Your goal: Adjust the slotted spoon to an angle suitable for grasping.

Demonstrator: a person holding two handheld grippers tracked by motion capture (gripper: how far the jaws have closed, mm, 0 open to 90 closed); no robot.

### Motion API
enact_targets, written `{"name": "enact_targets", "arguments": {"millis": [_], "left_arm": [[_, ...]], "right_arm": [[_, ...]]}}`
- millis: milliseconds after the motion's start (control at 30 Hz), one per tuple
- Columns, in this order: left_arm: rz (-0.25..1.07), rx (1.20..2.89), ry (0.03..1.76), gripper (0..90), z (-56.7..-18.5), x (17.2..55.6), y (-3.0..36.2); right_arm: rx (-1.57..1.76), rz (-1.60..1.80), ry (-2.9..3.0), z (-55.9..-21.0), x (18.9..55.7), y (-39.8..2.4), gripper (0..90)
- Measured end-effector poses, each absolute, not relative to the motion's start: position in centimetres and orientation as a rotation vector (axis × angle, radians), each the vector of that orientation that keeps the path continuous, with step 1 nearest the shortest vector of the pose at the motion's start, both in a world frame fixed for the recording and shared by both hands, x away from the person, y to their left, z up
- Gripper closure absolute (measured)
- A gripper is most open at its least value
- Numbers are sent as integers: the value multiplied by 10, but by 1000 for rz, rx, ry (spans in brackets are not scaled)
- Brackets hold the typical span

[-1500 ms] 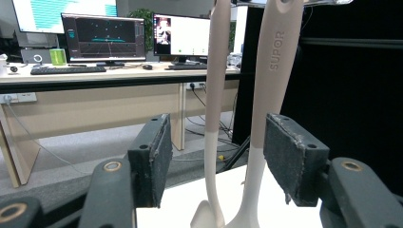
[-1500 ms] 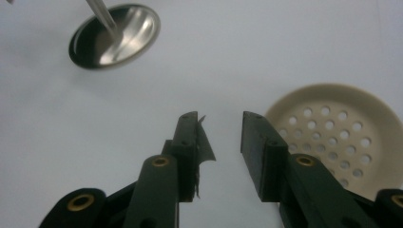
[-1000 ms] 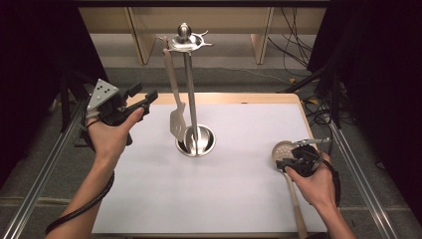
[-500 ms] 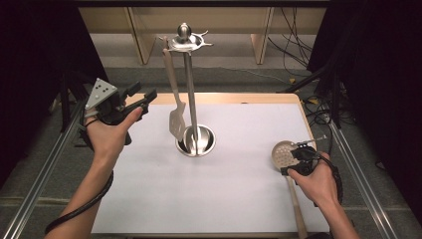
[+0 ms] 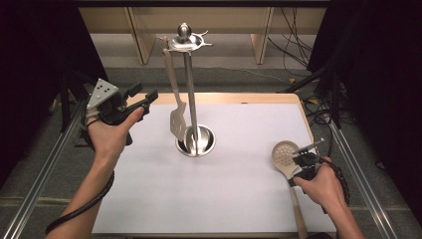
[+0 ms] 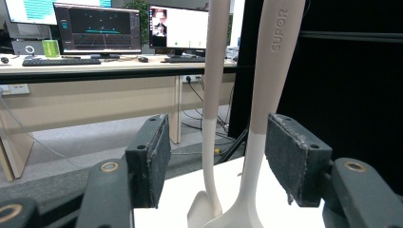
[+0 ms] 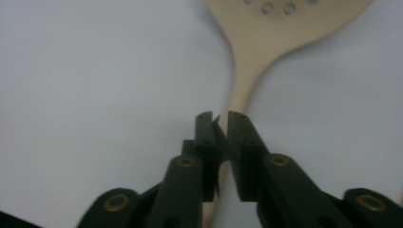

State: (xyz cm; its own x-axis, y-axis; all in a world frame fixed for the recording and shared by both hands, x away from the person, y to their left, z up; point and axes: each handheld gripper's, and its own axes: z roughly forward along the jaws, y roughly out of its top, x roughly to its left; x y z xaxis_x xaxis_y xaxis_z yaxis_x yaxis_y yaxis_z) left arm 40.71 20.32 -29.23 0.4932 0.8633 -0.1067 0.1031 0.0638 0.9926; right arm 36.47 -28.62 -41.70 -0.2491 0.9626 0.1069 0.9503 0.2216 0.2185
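Slotted spoon [image 5: 285, 155] lies on table, neck pinched in right claw [image 5: 304, 160]; left claw [image 5: 144, 94] open.

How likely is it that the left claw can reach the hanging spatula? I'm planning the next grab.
Probably yes: the left claw is open and aimed at the spatula on the stand, with nothing between them.

Pale wooden slotted spoon [image 5: 285, 155], bowl pierced with small round holes, gripped at the neck between matt black jaws of right gripper [image 7: 221, 124]. White table mat [image 5: 224, 199] beneath. Beige spatula [image 5: 177, 119] beside shiny steel stand [image 5: 191, 99]. Black left gripper [image 5: 144, 97], grey plate behind.
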Motion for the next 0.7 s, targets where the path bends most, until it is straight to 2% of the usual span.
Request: {"name": "enact_targets", "arguments": {"millis": [100,400,700], "left_arm": [[716,1402,917,405,-292,407,204],[708,1401,911,405,-291,411,201],[693,1394,905,405,-290,416,198]], "right_arm": [[1872,291,2459,-419,360,-291,900],[1900,152,2567,-436,344,-308,900],[1888,-17,2628,-445,327,-306,900]]}}
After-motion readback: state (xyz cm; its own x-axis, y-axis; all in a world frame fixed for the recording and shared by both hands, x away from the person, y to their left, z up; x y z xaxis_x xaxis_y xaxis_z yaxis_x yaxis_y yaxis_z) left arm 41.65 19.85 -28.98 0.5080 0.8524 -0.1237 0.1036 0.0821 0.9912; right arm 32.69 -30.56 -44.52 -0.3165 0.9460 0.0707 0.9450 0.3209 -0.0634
